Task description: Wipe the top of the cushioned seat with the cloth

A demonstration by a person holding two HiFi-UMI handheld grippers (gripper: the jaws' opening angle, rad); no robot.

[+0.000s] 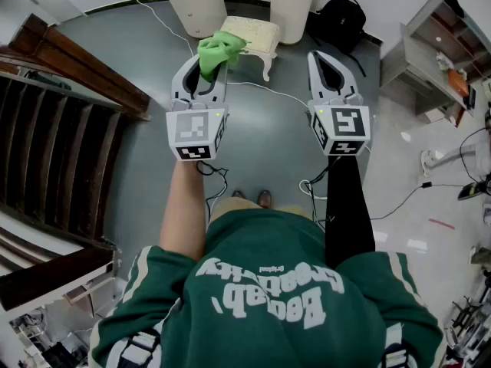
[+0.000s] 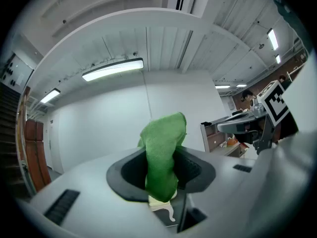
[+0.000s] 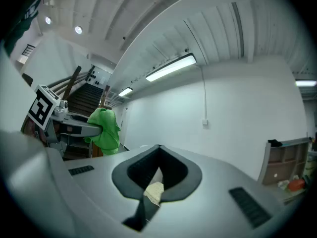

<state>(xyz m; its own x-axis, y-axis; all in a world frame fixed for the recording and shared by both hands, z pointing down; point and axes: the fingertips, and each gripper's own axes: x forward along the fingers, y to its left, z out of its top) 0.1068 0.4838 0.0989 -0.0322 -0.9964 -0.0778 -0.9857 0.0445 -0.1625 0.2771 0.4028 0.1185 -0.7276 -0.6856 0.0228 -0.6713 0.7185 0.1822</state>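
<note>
Jaws of the left gripper (image 2: 161, 168) are clamped on a crumpled bright green cloth (image 2: 162, 150), which stands up between them in a bunched fold and spills past their tips. In the head view this gripper (image 1: 204, 64) is held out over the grey-green floor (image 1: 261, 133). There the cloth (image 1: 219, 50) overlaps the near left corner of the small cream cushioned seat with curved white legs (image 1: 255, 34). Whether fabric touches cushion cannot be told from that view. In the left gripper view the seat (image 2: 159, 201) shows low between the jaws, just under the hanging end of the cloth, with one curled white leg visible.

The right gripper (image 1: 317, 57) is held level with the left one and well apart from it, on the seat's right side. Its jaws are closed tip to tip with nothing between them. In its own view the right gripper (image 3: 158, 148) comes to a point, and a patch of the cream cushion (image 3: 154, 192) shows through the opening lower down. The cloth (image 3: 104, 130) hangs at the far left of that view.

A pale cabinet (image 1: 201, 4) stands behind the seat, and a black backpack (image 1: 342, 12) rests on the floor near its right side. A dark wooden staircase (image 1: 54, 121) runs along the left. The person wears a dark green sweatshirt (image 1: 268, 290).
</note>
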